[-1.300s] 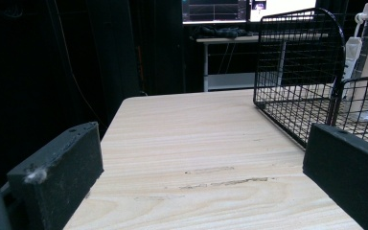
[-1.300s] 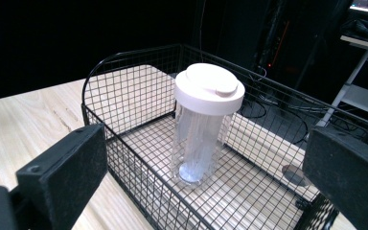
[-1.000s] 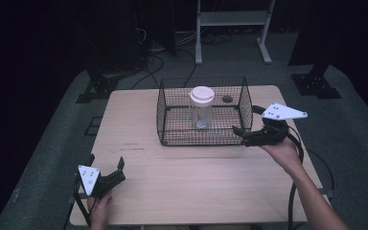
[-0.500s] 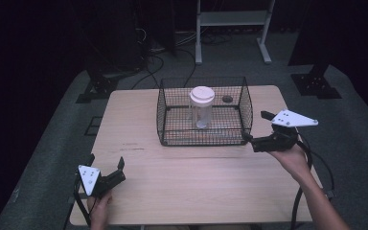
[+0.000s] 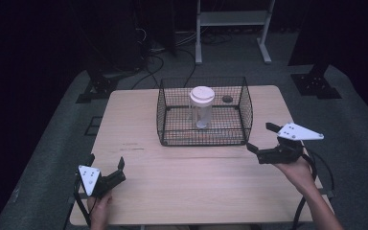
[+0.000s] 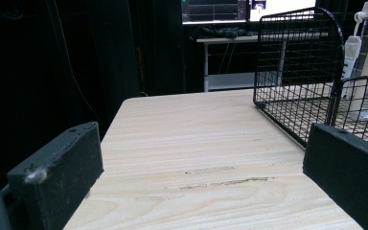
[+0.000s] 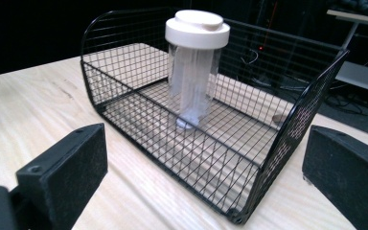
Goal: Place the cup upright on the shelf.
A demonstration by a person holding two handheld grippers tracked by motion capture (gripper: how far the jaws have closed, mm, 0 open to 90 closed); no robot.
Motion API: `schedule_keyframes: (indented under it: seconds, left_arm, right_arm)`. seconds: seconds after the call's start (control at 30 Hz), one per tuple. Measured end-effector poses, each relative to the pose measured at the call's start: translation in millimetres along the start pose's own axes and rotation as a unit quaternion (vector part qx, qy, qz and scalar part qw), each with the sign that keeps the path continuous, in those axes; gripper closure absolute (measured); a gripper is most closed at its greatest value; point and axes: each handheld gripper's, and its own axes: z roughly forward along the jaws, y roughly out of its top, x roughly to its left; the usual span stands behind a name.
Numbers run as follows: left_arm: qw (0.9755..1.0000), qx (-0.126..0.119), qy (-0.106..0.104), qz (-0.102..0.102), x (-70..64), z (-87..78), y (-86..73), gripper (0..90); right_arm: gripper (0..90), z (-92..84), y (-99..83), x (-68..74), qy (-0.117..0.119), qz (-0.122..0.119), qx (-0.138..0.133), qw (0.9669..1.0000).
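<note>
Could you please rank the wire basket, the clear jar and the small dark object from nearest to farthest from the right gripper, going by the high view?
From the right gripper:
1. Wire basket, near right corner closest.
2. Small dark object, basket's back right.
3. Clear jar, basket's middle.

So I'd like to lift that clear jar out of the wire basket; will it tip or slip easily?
The jar is tall and narrow and stands upright, so a sideways nudge could probably tip it. Its clear wall looks smooth, likely slippery; the wider white lid may give a lip. It looks light, perhaps nearly empty.
</note>
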Motion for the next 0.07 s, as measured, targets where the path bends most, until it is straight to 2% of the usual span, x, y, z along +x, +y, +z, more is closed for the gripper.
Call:
schedule_keyframes:
  seconds: [0.07]
  left_arm:
    - [1.0, -0.001, 0.001, 0.0, -0.1, 0.2, -0.1, 0.0]
  right_arm:
    - [1.0, -2.6, -5.3, 3.7, 0.0, -0.002, -0.001, 1.0]
